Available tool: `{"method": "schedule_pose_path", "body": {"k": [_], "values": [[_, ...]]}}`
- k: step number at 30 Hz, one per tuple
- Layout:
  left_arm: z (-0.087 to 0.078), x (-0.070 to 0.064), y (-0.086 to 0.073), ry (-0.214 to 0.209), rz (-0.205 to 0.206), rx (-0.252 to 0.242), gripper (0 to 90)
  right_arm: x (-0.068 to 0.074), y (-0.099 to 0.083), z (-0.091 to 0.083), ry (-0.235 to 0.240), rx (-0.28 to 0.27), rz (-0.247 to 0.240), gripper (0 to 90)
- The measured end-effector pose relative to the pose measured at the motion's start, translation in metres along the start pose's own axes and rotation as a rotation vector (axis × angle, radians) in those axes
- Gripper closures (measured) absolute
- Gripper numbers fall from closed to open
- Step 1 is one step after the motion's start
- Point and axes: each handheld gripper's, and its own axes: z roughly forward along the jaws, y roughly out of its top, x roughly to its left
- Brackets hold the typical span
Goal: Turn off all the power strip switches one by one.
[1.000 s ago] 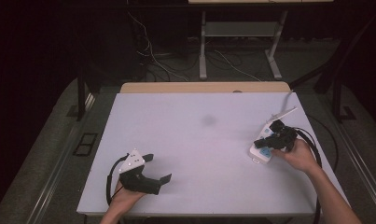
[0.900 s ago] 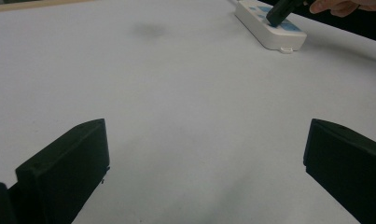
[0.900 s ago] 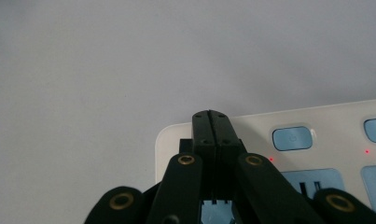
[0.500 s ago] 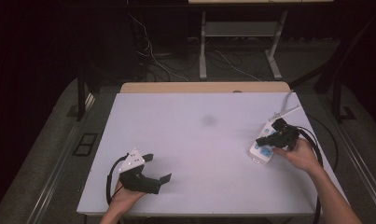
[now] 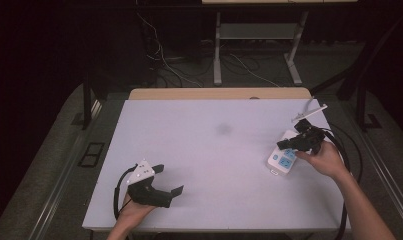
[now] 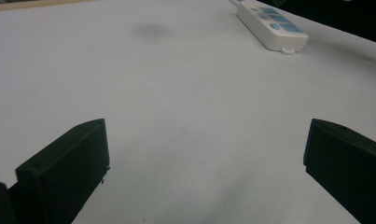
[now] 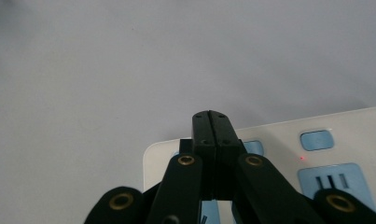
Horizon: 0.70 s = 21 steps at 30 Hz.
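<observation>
A white power strip [image 5: 280,161] with blue sockets lies at the right side of the white table [image 5: 214,145]. My right gripper [image 5: 290,145] is shut and hovers right over the strip's near half, held by a hand. In the right gripper view its jaws are pressed together with nothing between them [image 7: 211,117], tips over the end of the power strip [image 7: 325,140], where a small red light shows. My left gripper [image 5: 168,180] rests near the table's front left, open wide and empty. In the left gripper view [image 6: 206,135] the power strip [image 6: 272,22] lies far off at the top right.
A thin white lead [image 5: 309,111] runs from the strip toward the table's far right corner. Black cables [image 5: 346,150] trail off the right edge. A faint dark smudge [image 5: 223,129] marks the tabletop. Beyond the table are a wooden board edge [image 5: 219,93] and floor wires.
My right gripper has crept a little farther along the power strip, away from the front edge. The left gripper has not moved.
</observation>
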Motion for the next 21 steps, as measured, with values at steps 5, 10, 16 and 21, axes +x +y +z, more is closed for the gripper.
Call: {"method": "schedule_pose_path", "body": {"k": [5, 10, 16, 21], "values": [[0.000, 0.000, 0.000, 0.000, 0.001, 0.000, 0.0, -0.006, 0.005, -0.007, -0.021, 0.001, 0.035, 90.0], [0.000, 0.000, 0.000, 0.002, 0.000, 0.000, 0.0, -0.010, 0.009, -0.012, -0.030, -0.005, 0.044, 90.0], [0.000, 0.000, 0.000, 0.000, 0.002, 0.000, 0.0, -0.015, 0.012, -0.014, -0.036, -0.006, 0.053, 90.0], [0.000, 0.000, 0.001, 0.002, 0.003, -0.002, 0.0, -0.021, 0.011, -0.010, -0.046, -0.007, 0.072, 90.0]]}}
